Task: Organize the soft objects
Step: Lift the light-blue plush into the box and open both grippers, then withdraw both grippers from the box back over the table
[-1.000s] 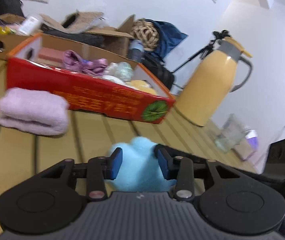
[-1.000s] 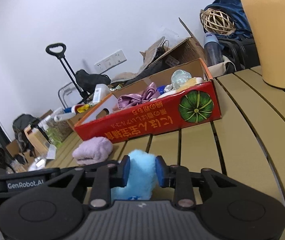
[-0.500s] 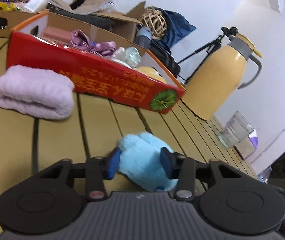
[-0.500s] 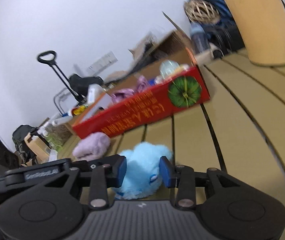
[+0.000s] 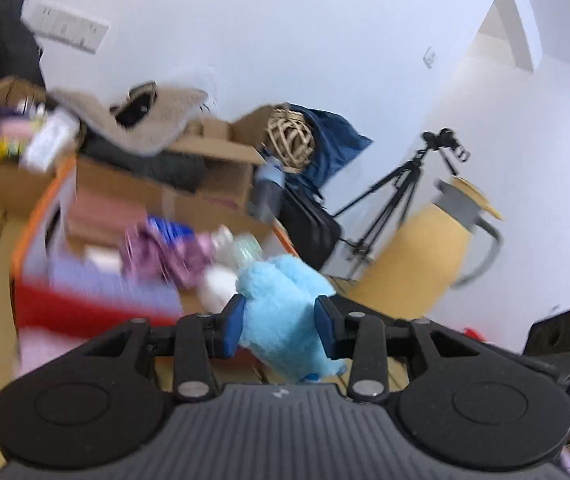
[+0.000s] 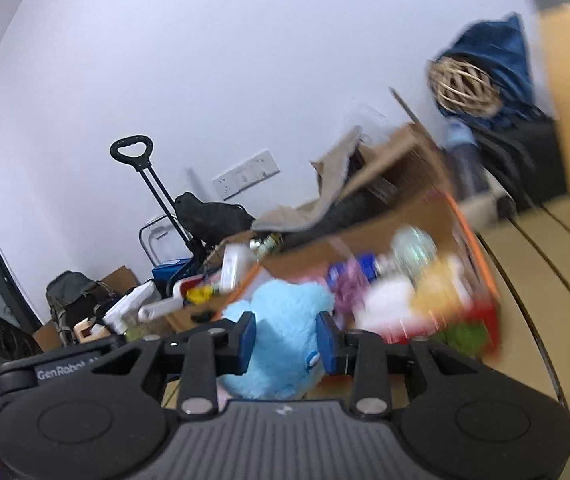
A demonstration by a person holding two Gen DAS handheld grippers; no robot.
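A fluffy light-blue plush toy (image 5: 285, 312) is held between both grippers and is lifted off the table. My left gripper (image 5: 279, 322) is shut on it, and my right gripper (image 6: 285, 338) is shut on the same plush toy (image 6: 281, 344). Behind it lies the red cardboard box (image 5: 85, 308), open at the top, with a purple cloth (image 5: 165, 252) and other soft items inside. The box also shows in the right wrist view (image 6: 485, 308). Both views are motion-blurred.
A yellow thermos jug (image 5: 425, 256) stands on the slatted wooden table (image 6: 525, 340) right of the box. Brown cardboard boxes (image 5: 213, 160), a wicker ball (image 5: 289, 136) and a blue bag crowd the back. A tripod (image 5: 397, 196) stands behind the jug.
Both grippers have risen with the blue plush toy, lifting it from the table to the level of the red box's top. The pink towel has dropped out of clear view.
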